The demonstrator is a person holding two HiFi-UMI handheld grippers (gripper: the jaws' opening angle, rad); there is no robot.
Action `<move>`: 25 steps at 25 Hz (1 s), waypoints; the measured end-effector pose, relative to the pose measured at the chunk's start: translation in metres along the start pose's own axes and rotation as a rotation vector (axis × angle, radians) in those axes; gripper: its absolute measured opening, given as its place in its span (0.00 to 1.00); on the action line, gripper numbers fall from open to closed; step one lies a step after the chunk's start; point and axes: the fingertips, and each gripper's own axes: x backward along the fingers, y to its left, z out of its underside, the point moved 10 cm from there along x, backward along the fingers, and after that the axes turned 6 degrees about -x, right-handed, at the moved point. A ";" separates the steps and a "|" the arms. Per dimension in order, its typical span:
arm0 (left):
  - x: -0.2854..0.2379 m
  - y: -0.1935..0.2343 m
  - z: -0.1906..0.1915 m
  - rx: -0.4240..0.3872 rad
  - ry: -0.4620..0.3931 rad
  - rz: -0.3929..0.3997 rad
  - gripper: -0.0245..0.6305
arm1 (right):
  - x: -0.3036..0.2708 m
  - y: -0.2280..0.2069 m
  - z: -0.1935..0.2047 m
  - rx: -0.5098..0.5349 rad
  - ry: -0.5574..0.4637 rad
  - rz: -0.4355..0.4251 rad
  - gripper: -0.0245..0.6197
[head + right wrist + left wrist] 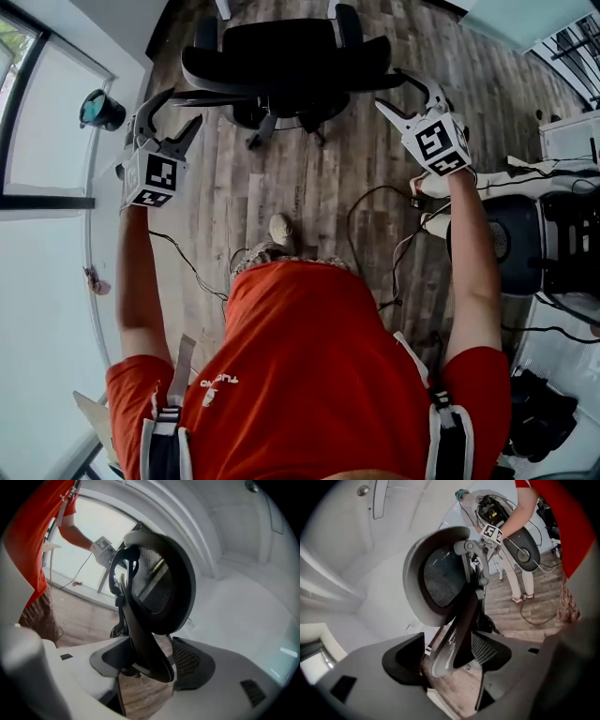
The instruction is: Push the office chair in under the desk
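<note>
Standing right behind the black mesh-back office chair [281,56], which sits out on the brown wood-plank floor [309,187] with its back facing me. My left gripper [178,111] is at the left edge of the backrest and my right gripper [398,89] is at the right edge, so the chair's between them. Both sets of jaws are spread wide. In each gripper view the curved rim of the backrest [440,578] runs down between the jaws, with gaps either side, so nothing's actually clamped. Same story on the right [159,583].
</note>
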 end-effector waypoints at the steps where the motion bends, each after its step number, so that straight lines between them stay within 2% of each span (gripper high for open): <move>1: -0.006 0.003 0.004 -0.026 0.023 0.026 0.50 | -0.006 -0.004 0.002 0.027 0.039 -0.017 0.47; 4: -0.027 0.007 0.016 -0.108 0.087 0.111 0.51 | -0.027 -0.011 0.007 0.114 0.155 -0.081 0.47; 7: -0.045 0.009 0.025 -0.163 0.115 0.181 0.51 | -0.048 -0.012 0.010 0.190 0.245 -0.143 0.47; 17: -0.080 0.005 0.033 -0.234 0.087 0.316 0.50 | -0.090 -0.013 0.030 0.255 0.395 -0.254 0.47; 20: -0.088 0.004 0.032 -0.267 0.068 0.322 0.41 | -0.093 -0.017 0.031 0.277 0.384 -0.247 0.41; 22: -0.091 0.005 0.032 -0.290 0.062 0.312 0.28 | -0.093 -0.019 0.032 0.300 0.369 -0.244 0.32; 25: -0.091 0.005 0.033 -0.305 0.055 0.318 0.25 | -0.093 -0.019 0.033 0.327 0.340 -0.249 0.30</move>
